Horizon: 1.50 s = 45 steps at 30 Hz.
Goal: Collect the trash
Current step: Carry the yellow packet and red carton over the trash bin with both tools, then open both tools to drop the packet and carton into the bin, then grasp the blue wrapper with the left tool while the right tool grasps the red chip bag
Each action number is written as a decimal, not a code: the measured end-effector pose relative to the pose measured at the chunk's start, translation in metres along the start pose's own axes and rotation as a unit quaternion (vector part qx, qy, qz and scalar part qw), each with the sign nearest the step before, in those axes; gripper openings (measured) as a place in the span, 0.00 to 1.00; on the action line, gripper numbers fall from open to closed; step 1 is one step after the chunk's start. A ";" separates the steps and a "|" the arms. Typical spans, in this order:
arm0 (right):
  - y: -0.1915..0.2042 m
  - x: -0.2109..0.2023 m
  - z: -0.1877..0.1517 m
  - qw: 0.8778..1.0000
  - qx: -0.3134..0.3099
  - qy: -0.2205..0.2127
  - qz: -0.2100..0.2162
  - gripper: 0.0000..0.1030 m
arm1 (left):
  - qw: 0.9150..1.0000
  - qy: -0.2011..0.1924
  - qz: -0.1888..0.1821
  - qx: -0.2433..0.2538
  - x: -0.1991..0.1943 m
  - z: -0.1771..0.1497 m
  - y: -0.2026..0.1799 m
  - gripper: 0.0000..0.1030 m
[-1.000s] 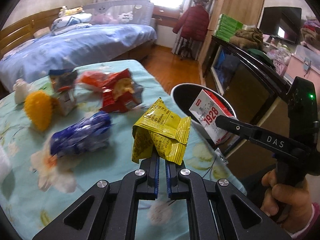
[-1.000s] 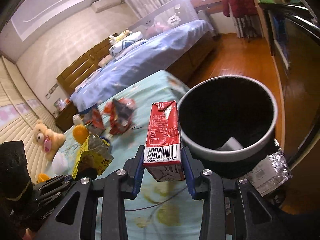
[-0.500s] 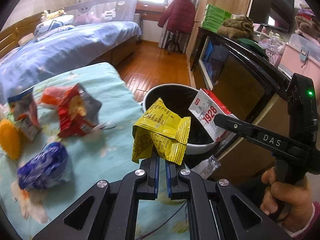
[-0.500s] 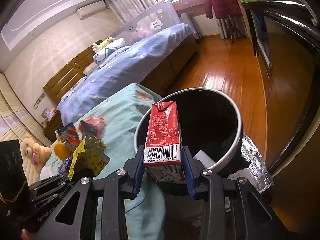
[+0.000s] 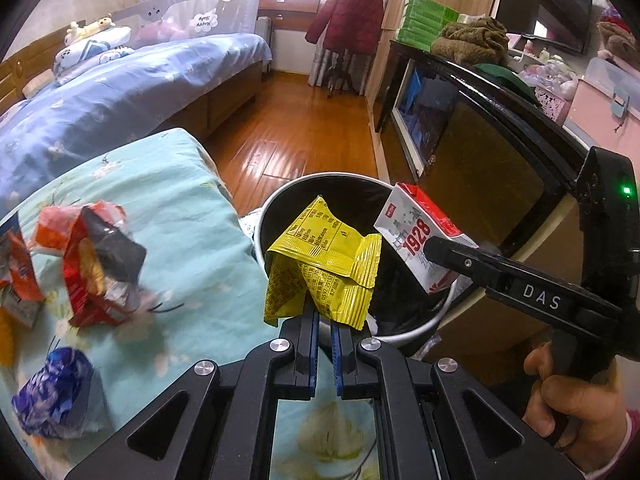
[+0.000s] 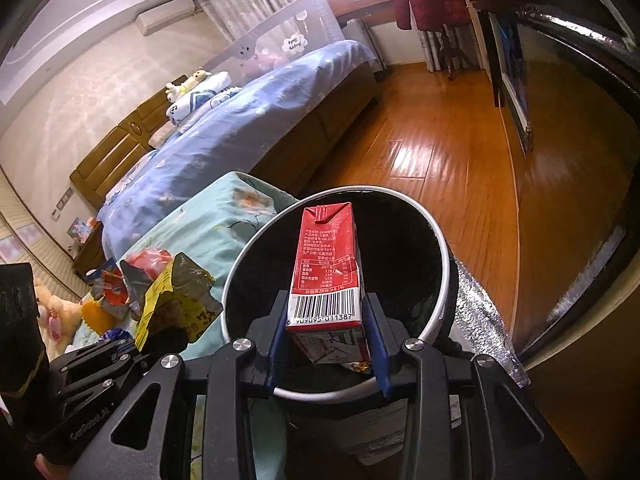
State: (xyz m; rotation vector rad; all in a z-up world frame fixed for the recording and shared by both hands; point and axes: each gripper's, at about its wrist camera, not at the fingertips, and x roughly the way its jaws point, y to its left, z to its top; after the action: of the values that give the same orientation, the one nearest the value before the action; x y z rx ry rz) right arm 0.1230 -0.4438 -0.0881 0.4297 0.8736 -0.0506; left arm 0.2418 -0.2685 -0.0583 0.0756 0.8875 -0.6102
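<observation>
My left gripper (image 5: 325, 314) is shut on a crumpled yellow snack wrapper (image 5: 322, 268), held over the near rim of a round black bin (image 5: 416, 330). In the right wrist view the same wrapper (image 6: 172, 304) shows at the left, beside the bin (image 6: 256, 248). My right gripper (image 6: 326, 330) is shut on a red and white milk carton (image 6: 326, 276), upright above the bin's dark opening. From the left wrist view the carton (image 5: 420, 236) hangs over the bin's right side, clamped by the right gripper (image 5: 438, 254).
On the pale green floral bedspread (image 5: 176, 196) lie a red crisp packet (image 5: 100, 268), a blue crumpled wrapper (image 5: 56, 392) and more wrappers at the left edge. A dark cabinet (image 5: 480, 152) stands right of the bin. Wooden floor (image 6: 432, 152) lies beyond; a blue bed (image 6: 240, 132) behind.
Both grippers have carried their loads to the right, off the bedspread and over the bin. The bin now sits under the wrapper and carton; the wrappers on the bed slid left in view.
</observation>
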 end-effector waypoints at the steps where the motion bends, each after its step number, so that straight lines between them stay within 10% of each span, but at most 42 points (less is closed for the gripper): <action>1: -0.001 0.002 0.001 1.000 0.001 0.003 0.000 0.35 | 1.000 0.003 0.000 0.000 0.004 0.002 0.000 0.04; 23: -0.014 0.025 0.017 1.000 0.012 0.026 -0.012 0.35 | 1.000 0.027 0.000 -0.002 0.042 0.028 -0.013 0.06; 30: -0.024 0.021 0.019 0.999 0.038 0.020 -0.012 0.42 | 1.000 0.021 0.009 -0.008 0.034 0.024 -0.010 0.39; 45: 0.029 -0.007 -0.012 0.999 0.012 -0.007 0.031 0.79 | 0.998 -0.027 0.022 -0.046 -0.046 -0.047 0.011 0.53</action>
State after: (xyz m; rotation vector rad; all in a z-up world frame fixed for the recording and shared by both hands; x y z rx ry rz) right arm 0.1154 -0.4138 -0.0796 0.4774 0.8465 -0.0069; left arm 0.1926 -0.2237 -0.0564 -0.0043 0.8585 -0.5270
